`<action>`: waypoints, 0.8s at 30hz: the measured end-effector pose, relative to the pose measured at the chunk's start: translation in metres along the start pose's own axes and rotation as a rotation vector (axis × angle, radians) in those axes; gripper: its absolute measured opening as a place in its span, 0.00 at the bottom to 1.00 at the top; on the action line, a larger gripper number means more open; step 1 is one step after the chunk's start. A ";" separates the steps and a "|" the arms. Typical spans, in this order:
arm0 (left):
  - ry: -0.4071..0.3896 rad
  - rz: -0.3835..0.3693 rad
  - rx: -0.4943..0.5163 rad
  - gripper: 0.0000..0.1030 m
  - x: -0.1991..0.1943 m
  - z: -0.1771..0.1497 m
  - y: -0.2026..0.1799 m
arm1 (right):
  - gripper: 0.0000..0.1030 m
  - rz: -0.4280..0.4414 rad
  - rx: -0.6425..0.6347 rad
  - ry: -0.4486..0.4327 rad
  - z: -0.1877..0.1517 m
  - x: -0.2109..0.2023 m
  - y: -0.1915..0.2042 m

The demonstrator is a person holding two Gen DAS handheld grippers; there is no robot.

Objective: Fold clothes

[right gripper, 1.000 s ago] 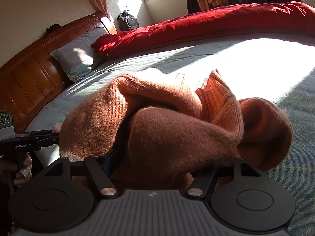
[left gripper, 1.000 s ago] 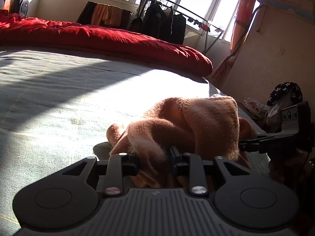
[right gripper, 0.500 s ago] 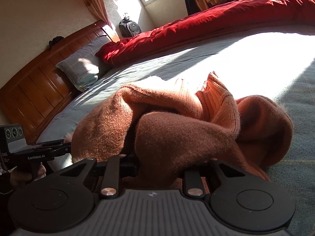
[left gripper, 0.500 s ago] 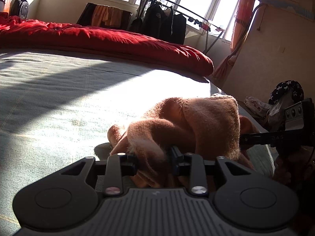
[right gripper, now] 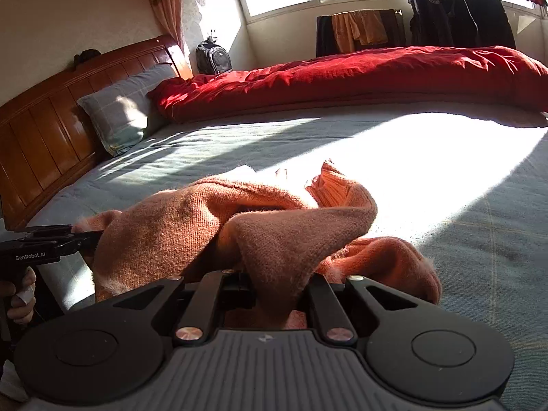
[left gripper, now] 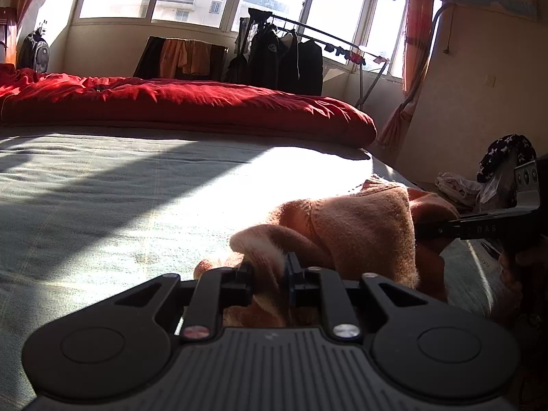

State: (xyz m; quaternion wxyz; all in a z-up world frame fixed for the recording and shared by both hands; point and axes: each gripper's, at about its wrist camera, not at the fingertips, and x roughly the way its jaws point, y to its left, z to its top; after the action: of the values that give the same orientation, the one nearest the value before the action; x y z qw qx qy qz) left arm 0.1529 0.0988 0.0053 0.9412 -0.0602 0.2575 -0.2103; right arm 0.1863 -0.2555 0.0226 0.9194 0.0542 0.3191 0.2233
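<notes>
An orange knitted sweater (left gripper: 359, 226) lies bunched on the grey-green bed sheet (left gripper: 102, 212), partly in bright sun. In the left wrist view, my left gripper (left gripper: 269, 270) has a fold of the sweater pinched between its jaws, which are closing tighter on it. My right gripper (right gripper: 274, 284) is shut on another thick fold of the sweater (right gripper: 191, 219), which rises up from the jaws. Each gripper shows in the other's view: the right one (left gripper: 428, 229) bites the sweater's right side, and the left one (right gripper: 85, 234) bites its left edge.
A red duvet (left gripper: 171, 102) lies along the far side of the bed. A grey pillow (right gripper: 120, 109) leans on the wooden headboard (right gripper: 41, 137). Dark jackets hang on a clothes rack (left gripper: 284, 61) by the windows. Loose clothes (left gripper: 459, 188) sit beyond the bed's right edge.
The right gripper's jaws went from wide apart to shut on a sweater fold. The left jaws drew closer on their fold. Both grippers rose a little, lifting the fabric.
</notes>
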 end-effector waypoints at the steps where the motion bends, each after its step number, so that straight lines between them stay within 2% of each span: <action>1: -0.009 0.003 0.010 0.14 0.000 0.005 -0.002 | 0.10 -0.026 -0.019 -0.005 0.006 -0.004 -0.003; 4: -0.038 -0.002 0.032 0.14 0.003 0.018 -0.009 | 0.10 -0.093 -0.054 -0.020 0.018 -0.012 -0.011; 6: -0.023 -0.036 0.035 0.15 0.010 0.021 -0.013 | 0.10 -0.118 -0.060 -0.018 0.021 -0.013 -0.016; 10: -0.002 -0.057 -0.008 0.19 0.020 0.011 -0.010 | 0.13 -0.043 0.015 0.045 0.009 -0.003 -0.028; 13: 0.027 -0.081 -0.059 0.27 0.022 0.001 -0.001 | 0.17 0.062 0.142 0.062 -0.007 0.001 -0.040; 17: 0.047 -0.119 -0.141 0.34 0.023 -0.009 0.015 | 0.29 0.183 0.296 0.053 -0.027 0.006 -0.049; 20: 0.051 -0.178 -0.229 0.33 0.032 -0.012 0.022 | 0.34 0.219 0.363 0.050 -0.034 0.018 -0.050; 21: 0.045 -0.177 -0.236 0.32 0.034 -0.012 0.022 | 0.34 0.222 0.371 0.052 -0.036 0.022 -0.050; 22: 0.049 -0.154 -0.216 0.27 0.035 -0.011 0.019 | 0.27 0.203 0.340 0.060 -0.035 0.024 -0.046; 23: 0.053 -0.131 -0.196 0.19 0.036 -0.009 0.017 | 0.12 0.177 0.302 0.069 -0.034 0.026 -0.041; 24: 0.057 -0.105 -0.171 0.17 0.034 -0.006 0.014 | 0.08 0.131 0.245 0.080 -0.031 0.026 -0.035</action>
State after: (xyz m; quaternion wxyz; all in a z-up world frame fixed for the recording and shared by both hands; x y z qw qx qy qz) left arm 0.1817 0.0971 -0.0190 0.9127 -0.1478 0.2975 -0.2380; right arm 0.1986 -0.2765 -0.0245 0.8758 0.1779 0.3763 0.2443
